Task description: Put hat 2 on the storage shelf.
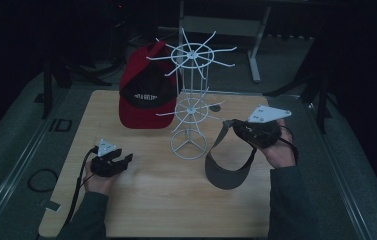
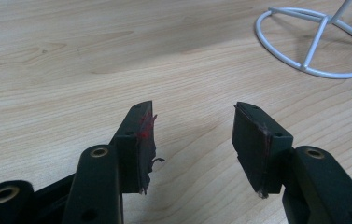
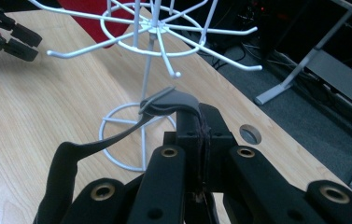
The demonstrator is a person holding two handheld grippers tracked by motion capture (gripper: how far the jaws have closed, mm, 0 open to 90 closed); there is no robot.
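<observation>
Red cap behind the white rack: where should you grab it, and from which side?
Probably the red cap's flat brim, which lies on the table pointing toward the person. It is thin enough to fit between jaws, unlike the round crown. The open left hand-held gripper could come from the front left, so it stays away from the wire rack standing at the cap's right.

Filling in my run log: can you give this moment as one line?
left tool: open, empty, low over table | right tool: shut on grey visor strap | white wire rack: one red cap hung
</observation>
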